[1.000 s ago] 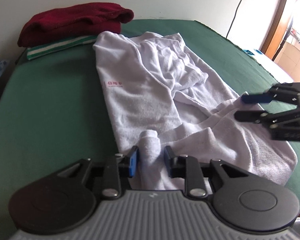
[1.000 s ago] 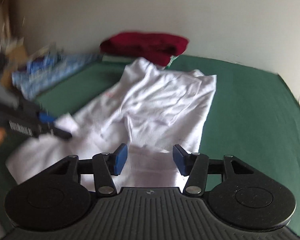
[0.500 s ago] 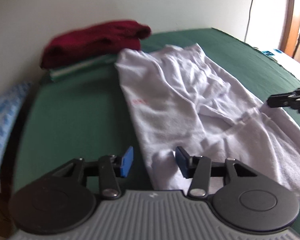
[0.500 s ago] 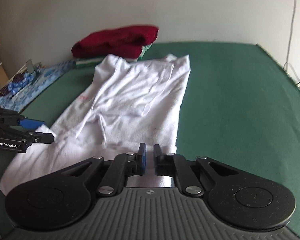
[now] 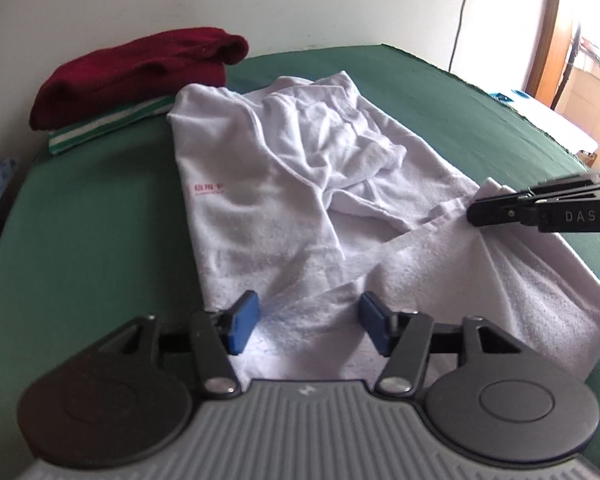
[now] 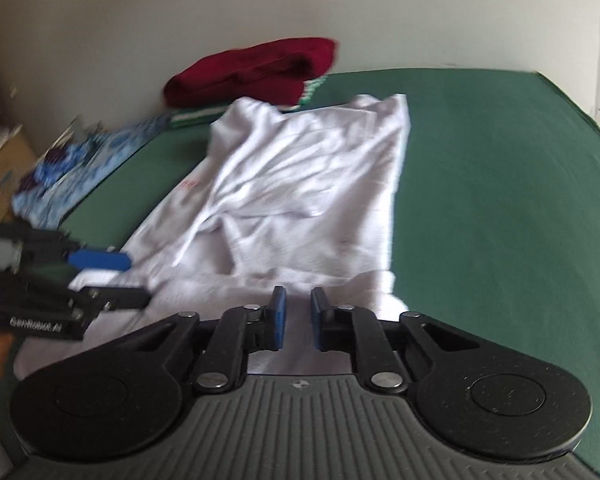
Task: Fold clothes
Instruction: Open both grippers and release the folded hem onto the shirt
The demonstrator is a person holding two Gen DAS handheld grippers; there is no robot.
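A crumpled white garment (image 5: 284, 208) with a small red print lies spread on the green surface (image 5: 80, 240). My left gripper (image 5: 308, 324) is open over its near hem, with cloth under the gap and nothing pinched. In the left wrist view my right gripper (image 5: 470, 216) comes in from the right, shut on the garment's right edge, and the fabric pulls into a ridge toward it. In the right wrist view the right gripper (image 6: 299, 316) has its blue pads close together on the white garment (image 6: 308, 176). The open left gripper (image 6: 138, 280) shows at the left, held by a hand.
A folded dark red garment (image 5: 140, 76) lies on a green-and-white striped one (image 5: 108, 128) at the back by the wall. Blue patterned fabric (image 6: 80, 168) and a cardboard box (image 6: 4, 168) sit off the left edge. Bare green surface (image 6: 500, 200) stretches right of the garment.
My left gripper let go of a small fold of cloth and opened wide. My right gripper went from open to shut on the garment's edge.
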